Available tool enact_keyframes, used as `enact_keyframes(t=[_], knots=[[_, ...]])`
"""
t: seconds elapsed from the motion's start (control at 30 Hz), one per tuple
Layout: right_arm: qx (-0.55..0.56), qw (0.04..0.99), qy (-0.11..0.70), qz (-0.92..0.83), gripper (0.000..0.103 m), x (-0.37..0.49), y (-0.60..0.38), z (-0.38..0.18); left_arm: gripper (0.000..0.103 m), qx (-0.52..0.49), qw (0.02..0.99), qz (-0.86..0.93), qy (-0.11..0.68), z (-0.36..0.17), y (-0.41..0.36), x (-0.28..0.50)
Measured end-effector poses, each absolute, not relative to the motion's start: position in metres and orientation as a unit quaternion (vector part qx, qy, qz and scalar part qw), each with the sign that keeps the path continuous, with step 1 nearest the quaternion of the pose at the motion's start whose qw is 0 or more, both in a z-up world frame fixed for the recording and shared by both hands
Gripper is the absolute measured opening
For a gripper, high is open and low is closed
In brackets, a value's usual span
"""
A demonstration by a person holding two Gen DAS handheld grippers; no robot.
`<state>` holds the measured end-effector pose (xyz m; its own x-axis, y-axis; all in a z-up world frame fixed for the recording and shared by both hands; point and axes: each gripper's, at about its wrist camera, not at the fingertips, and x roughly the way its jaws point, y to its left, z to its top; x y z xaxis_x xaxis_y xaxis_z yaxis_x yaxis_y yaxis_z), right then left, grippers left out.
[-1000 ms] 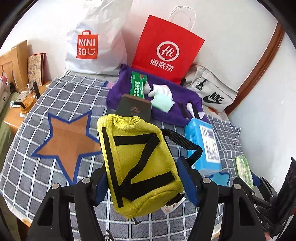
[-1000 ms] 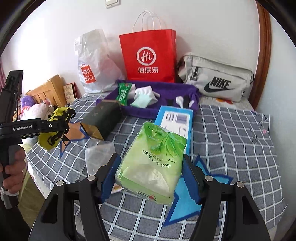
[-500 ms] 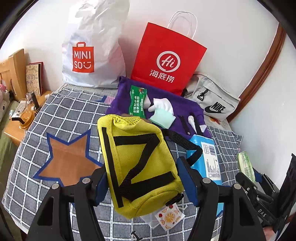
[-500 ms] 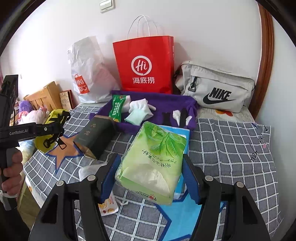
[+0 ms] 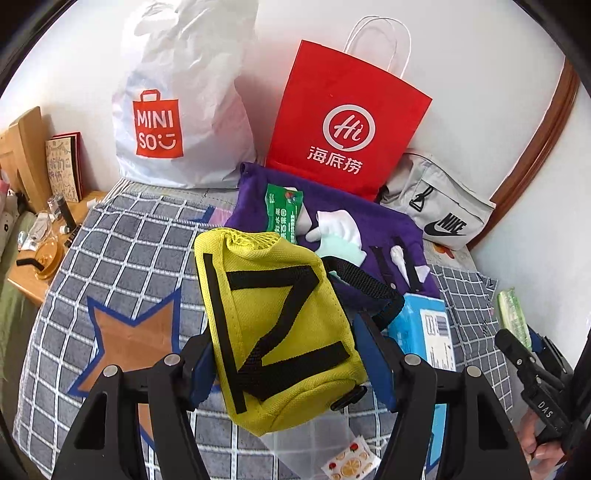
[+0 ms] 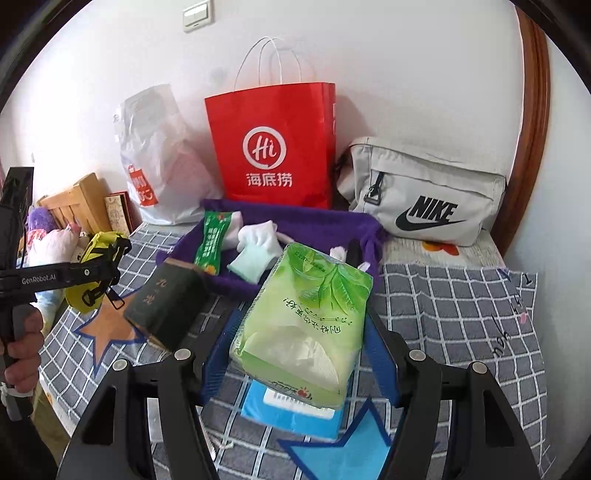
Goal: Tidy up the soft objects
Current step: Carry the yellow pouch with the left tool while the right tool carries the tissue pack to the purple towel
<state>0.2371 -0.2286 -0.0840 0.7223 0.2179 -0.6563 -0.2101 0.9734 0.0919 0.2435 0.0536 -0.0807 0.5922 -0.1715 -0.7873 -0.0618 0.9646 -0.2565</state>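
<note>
Tissue pack (image 6: 306,314) and yellow pouch (image 5: 273,328), clamped in our right gripper (image 6: 299,354) and left gripper (image 5: 288,354), have moved closer to the purple tray (image 6: 325,225), so placement looks near.

red paper bag (image 6: 273,147) | wooden headboard (image 6: 83,206) | light switch (image 6: 198,11)

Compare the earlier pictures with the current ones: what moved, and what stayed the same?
Both grippers advanced toward the purple tray. The left gripper still clamps the yellow pouch; the right gripper still clamps the green tissue pack, now above the blue pack. Nothing was released.
</note>
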Motion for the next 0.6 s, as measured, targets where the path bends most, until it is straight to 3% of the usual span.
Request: enact_keyframes(t=[0.6], knots=[[0.013, 0.927, 0.360, 0.103, 0.065, 0.326, -0.233, -0.092, 0.066, -0.136, 0.872, -0.036, 0.468, -0.091, 0.048, 0.318]])
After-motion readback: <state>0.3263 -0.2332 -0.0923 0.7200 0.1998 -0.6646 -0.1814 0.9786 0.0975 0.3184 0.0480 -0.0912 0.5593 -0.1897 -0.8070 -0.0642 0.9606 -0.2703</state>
